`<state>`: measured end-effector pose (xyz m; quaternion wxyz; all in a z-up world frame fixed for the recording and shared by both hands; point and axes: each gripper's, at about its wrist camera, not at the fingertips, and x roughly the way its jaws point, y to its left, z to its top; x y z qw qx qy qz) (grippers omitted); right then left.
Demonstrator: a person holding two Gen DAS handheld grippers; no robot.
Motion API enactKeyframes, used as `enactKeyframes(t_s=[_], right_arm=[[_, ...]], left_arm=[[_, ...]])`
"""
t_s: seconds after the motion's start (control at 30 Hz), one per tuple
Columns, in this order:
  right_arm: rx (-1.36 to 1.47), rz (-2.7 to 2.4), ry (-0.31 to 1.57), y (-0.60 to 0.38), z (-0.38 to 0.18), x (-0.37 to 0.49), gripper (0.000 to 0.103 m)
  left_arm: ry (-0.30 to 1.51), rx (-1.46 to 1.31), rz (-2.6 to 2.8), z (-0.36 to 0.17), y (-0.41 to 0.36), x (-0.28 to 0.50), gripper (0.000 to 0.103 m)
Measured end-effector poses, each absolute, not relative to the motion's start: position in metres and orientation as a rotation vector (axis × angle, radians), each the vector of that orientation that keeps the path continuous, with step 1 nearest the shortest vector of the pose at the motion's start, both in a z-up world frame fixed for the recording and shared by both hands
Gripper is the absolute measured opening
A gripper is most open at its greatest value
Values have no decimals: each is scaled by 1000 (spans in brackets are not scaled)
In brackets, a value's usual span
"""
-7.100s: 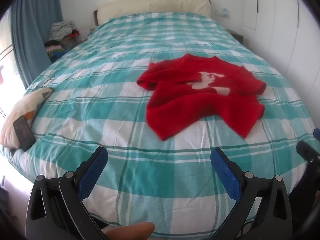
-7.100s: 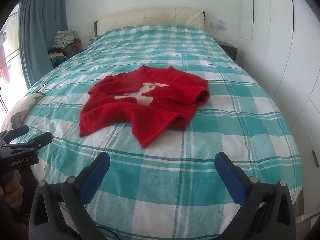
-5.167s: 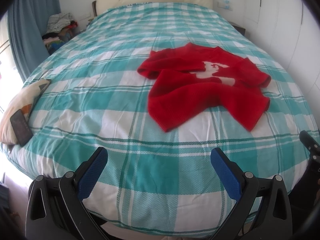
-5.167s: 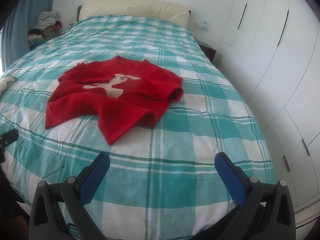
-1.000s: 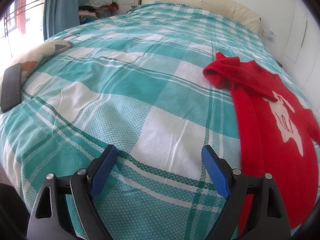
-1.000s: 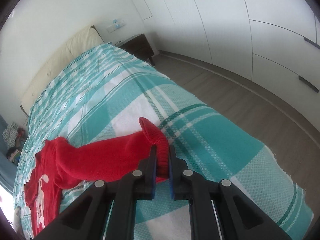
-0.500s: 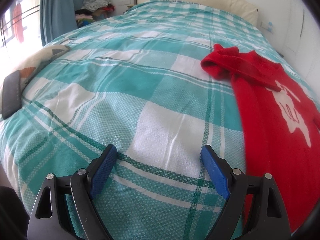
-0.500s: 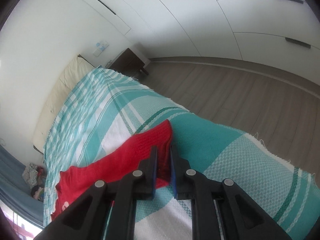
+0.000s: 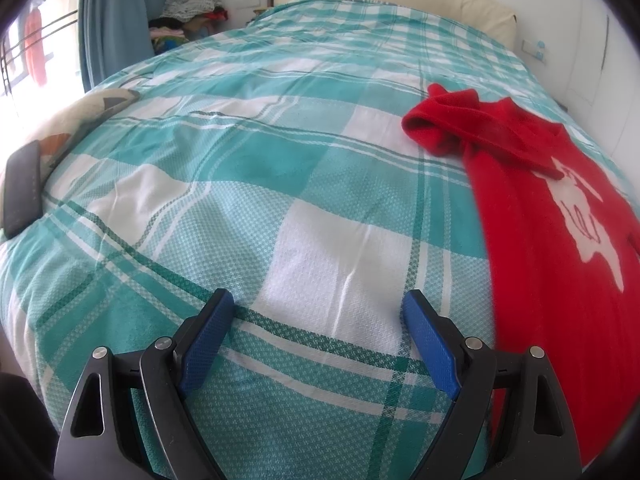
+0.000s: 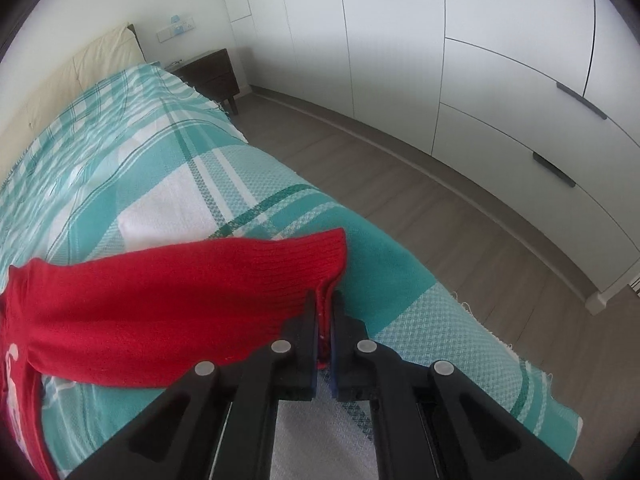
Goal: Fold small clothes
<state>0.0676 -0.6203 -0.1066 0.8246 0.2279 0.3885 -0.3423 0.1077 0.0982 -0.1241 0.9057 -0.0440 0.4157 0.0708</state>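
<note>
One garment in play: red sweater (image 9: 552, 240), lying on the teal-checked bed (image 9: 280, 184), body spread flat with a white motif facing up. Left sleeve (image 9: 444, 128) bunched and crumpled near the shoulder, not yet laid out. Right sleeve (image 10: 208, 292) drawn out sideways toward the bed edge, cuff pinched between the closed jaws of the right hand-held gripper (image 10: 325, 312); red knit visible between the pads. Left hand-held gripper (image 9: 316, 340) spread wide and empty, hovering over bare bedcover just beside the sweater's hem side, touching nothing. Progress judged as early: garment roughly flattened, one sleeve extended, no fold visible yet. Remaining, by estimate: straighten the bunched left sleeve, bring both sleeves across the body, then fold the body over itself. Likely next demand: carry the gripped cuff inward over the chest without dragging the whole sweater. Risk to note: cuff held close to the edge of the bed, so slack could slip off the side. Pile of other clothes (image 9: 188, 8) seen by the curtain, well apart.
</note>
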Motion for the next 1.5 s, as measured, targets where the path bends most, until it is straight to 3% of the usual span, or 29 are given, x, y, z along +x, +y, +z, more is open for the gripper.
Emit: enactKeyframes(t_s=[0.1, 0.17, 0.23, 0.27, 0.47, 0.6, 0.8, 0.87, 0.93, 0.97, 1.1, 1.27, 1.5], right_arm=[[533, -698, 784, -625, -103, 60, 5], [568, -692, 752, -625, -96, 50, 24], [573, -723, 707, -618, -85, 39, 55], [568, -741, 668, -614, -77, 33, 57], [519, -764, 530, -589, -47, 9, 61], [556, -765, 504, -589, -45, 3, 61], [632, -759, 513, -601, -53, -3, 61], [621, -750, 519, -600, -54, 0, 61], [603, -744, 516, -597, -52, 2, 61], [594, -745, 513, -596, -51, 3, 61], [566, -759, 489, -592, -46, 1, 61], [581, -782, 473, -595, -44, -4, 67], [584, -795, 487, -597, -47, -2, 67]], left_arm=[[862, -78, 145, -120, 96, 107, 88], [846, -58, 117, -107, 91, 106, 88], [785, -43, 74, -83, 85, 109, 88], [755, -27, 50, -70, 79, 114, 88], [640, 301, -210, -18, -7, 177, 89], [677, 623, -379, -51, -87, 214, 87], [783, 761, -389, -103, -132, 261, 72], [799, 750, -415, -110, -135, 269, 57], [843, 693, -440, -110, -135, 277, 5], [851, 654, -424, -106, -132, 281, 4], [799, 364, -349, -57, -77, 290, 3], [779, -55, -154, -6, 66, 290, 3], [823, -280, 268, -44, 233, 261, 2]])
